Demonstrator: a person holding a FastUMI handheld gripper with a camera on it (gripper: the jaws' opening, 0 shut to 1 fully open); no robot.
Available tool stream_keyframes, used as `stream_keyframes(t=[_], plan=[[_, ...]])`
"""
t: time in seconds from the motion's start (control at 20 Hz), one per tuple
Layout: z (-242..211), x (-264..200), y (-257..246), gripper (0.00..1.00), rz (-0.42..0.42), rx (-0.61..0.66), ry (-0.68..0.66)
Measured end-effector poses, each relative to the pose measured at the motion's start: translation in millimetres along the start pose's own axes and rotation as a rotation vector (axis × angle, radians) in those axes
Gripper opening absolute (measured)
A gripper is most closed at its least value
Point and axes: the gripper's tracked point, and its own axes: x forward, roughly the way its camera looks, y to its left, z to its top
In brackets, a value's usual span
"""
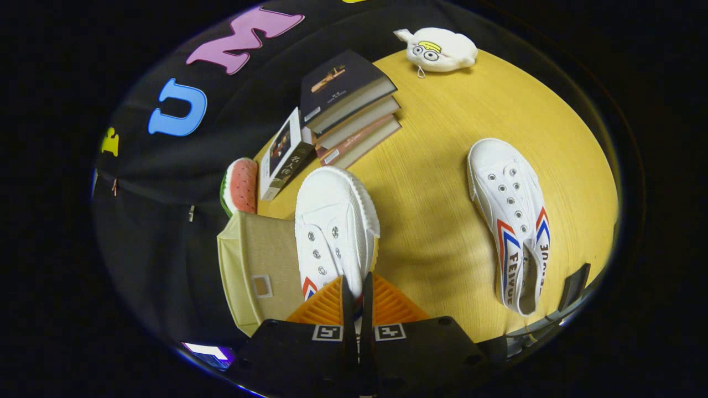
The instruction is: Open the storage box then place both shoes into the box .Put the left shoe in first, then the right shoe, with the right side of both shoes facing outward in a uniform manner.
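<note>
Yellow tabletop (442,232) with the beige storage box (260,271) at its edge. Gripper (358,293) fingers pinch the rear of one white shoe (332,232) — held beside the box, probably for insertion. Second shoe (511,221) lies well apart from the box; books (348,105) stand beyond it.

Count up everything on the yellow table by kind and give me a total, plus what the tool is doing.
Shoes: 2, one held shoe between the tool's closed fingers, one loose shoe lying apart on the table
Books: 4, three stacked, one leaning
Plush toys: 2, white one, watermelon one
Storage box: 1
Total: 9
</note>
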Motion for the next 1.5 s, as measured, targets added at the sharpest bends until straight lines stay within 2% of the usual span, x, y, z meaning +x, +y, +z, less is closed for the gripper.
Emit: stream_keyframes(t=[0.3,0.5,0.7,1.05,1.35,1.45,1.5], plan=[[5,-40,89,0.06,0.092,0.003,-0.055],[-16,-34,152,0.06,0.125,-0.044,-0.047],[-51,-3,206,0.06,0.171,-0.071,0.017],[-101,59,243,0.06,0.127,-0.083,0.088],[-109,89,245,0.06,0.068,-0.092,0.085],[-109,93,245,0.08,0.071,-0.106,0.083],[-111,92,255,0.11,0.113,-0.098,0.094]])
